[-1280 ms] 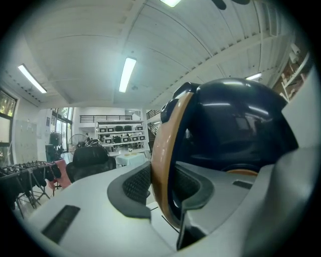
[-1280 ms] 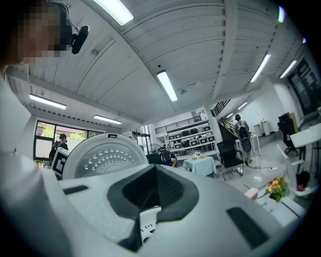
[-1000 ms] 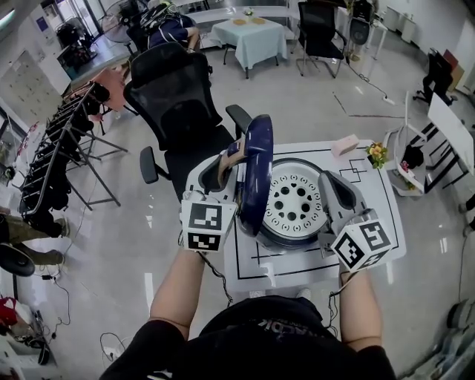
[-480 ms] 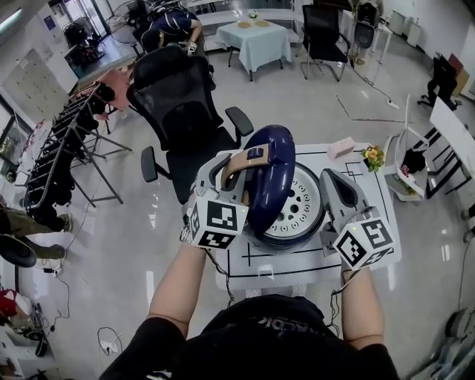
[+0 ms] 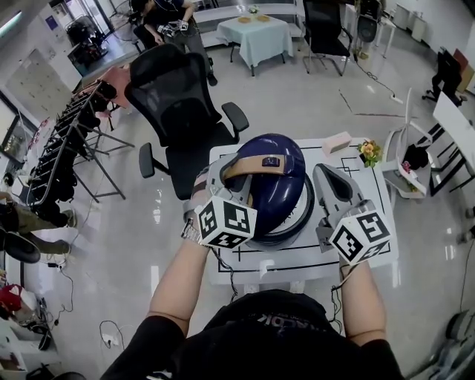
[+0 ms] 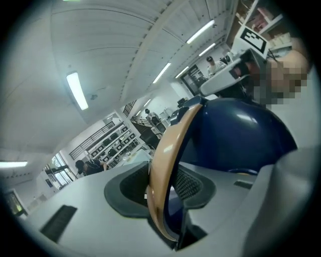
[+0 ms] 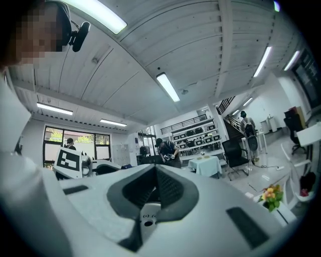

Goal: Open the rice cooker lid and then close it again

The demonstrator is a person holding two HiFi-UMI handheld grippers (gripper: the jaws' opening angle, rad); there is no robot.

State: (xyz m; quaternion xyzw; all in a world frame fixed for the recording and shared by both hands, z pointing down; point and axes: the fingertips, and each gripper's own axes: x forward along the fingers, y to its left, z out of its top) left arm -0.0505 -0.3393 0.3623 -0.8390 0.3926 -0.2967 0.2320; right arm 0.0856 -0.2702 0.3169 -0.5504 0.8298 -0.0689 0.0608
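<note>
Two jaws of the left gripper (image 6: 165, 176) straddle the tan handle (image 6: 169, 145) of the rice cooker's navy lid (image 5: 276, 178); they have just been opening a little, with the band between the pads and touching them. The lid lies down over the cooker body (image 5: 298, 225), of which only a pale sliver shows at the near right edge; whether it is latched cannot be told. The cooker stands at the middle of a white table (image 5: 375, 249) marked with black lines; the left gripper's marker cube (image 5: 226, 222) hides its near left side. The right gripper (image 5: 323, 171) hangs just beside the cooker's right flank, jaws pressed together on nothing. A pale pink block (image 5: 338, 142) and a small bunch of flowers (image 5: 369, 152) sit at the table's far right corner; a black office chair (image 5: 178, 104) stands close behind the far left edge. Farther off are a cloth-covered table (image 5: 260, 33), a person (image 5: 175, 21) and a rack of dark gear (image 5: 59, 152).
</note>
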